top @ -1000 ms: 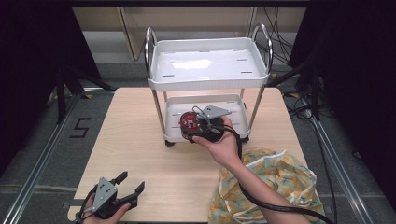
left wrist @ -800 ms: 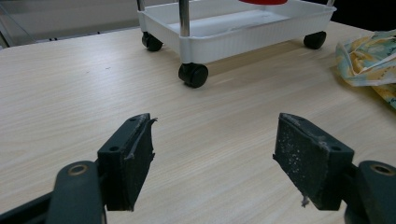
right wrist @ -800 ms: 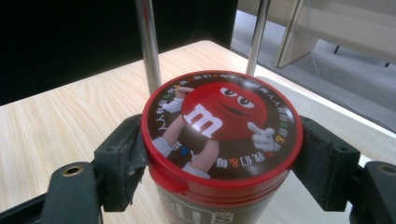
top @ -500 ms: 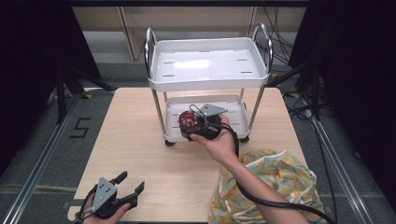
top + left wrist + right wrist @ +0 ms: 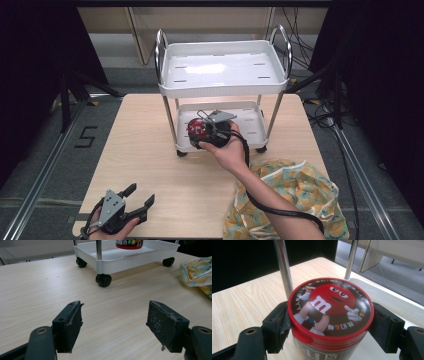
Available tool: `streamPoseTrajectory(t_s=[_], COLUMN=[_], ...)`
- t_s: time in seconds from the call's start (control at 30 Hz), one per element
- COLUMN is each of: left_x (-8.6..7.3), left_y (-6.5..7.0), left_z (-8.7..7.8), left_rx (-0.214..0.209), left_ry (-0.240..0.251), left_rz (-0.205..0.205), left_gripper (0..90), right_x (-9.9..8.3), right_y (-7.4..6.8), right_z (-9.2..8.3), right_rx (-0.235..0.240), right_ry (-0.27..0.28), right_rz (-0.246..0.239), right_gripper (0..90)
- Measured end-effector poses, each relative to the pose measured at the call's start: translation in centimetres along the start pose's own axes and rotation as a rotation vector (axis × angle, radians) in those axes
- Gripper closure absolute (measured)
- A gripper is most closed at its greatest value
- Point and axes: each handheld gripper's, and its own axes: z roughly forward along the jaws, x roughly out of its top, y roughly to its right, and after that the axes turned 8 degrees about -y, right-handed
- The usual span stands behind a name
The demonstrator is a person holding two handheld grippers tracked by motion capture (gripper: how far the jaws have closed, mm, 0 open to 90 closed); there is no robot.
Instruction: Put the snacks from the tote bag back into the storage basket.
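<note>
While the right claw (image 5: pixel 206 131) reaches over the near edge of the cart's lower tray (image 5: pixel 250 131), its two jaws sit clamped on either side of a red candy canister (image 5: pixel 329 315). Right gripper view: canister upright, red lid w/ a cartoon candy figure & a ring of small coloured characters; jaw pads press the body just below the lid rim, left & right. Canister's base can't be made out there, but the left gripper view shows the canister's bottom edge (image 5: pixel 129 244) at or just above the lower tray floor; contact vs. small gap can't be told.

White two-tier cart (image 5: pixel 222 85) stands at the far-centre of the wooden desk (image 5: pixel 150 150): chrome posts & handles, black castors, upper tray bare. In the high view the canister lies toward the left-near part of the lower tray, close to the near-left post (image 5: pixel 283 267).

Right hand (image 5: pixel 227 150) wraps the gripper body; black cable trails back along the forearm. Yellow-green patterned cloth (image 5: pixel 295 200) lies bunched at the near-right of the desk, partly under that forearm.

Left claw (image 5: pixel 131 202) is at the near-left corner of the desk, well apart from the cart; jaws spread wide, nothing between them, bare desk surface visible through the gap. Left hand (image 5: pixel 112 227) grips it from below, grey plate on top.
</note>
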Motion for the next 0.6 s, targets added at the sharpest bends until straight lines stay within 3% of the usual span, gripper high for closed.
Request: streamPoseTrajectory(t_s=[0.1, 0.3, 0.6], left_x=[0.0, 0.0, 0.0], left_y=[0.0, 0.0, -0.1], left_z=[0.0, 0.0, 0.1], left_rx=[0.000, -0.001, -0.007], left_ry=[0.000, 0.000, 0.005], left_rz=[-0.002, -0.003, -0.001], left_gripper=[27.5, 27.5, 27.5], right_x=[0.1, 0.2, 0.4], right_y=[-0.1, -0.1, -0.2], right_z=[0.5, 1.0, 1.6], right_rx=[0.020, -0.002, 0.008], right_ry=[0.001, -0.012, -0.030], right_rz=[0.001, 0.002, 0.009], right_gripper=[26.2, 26.2, 26.2])
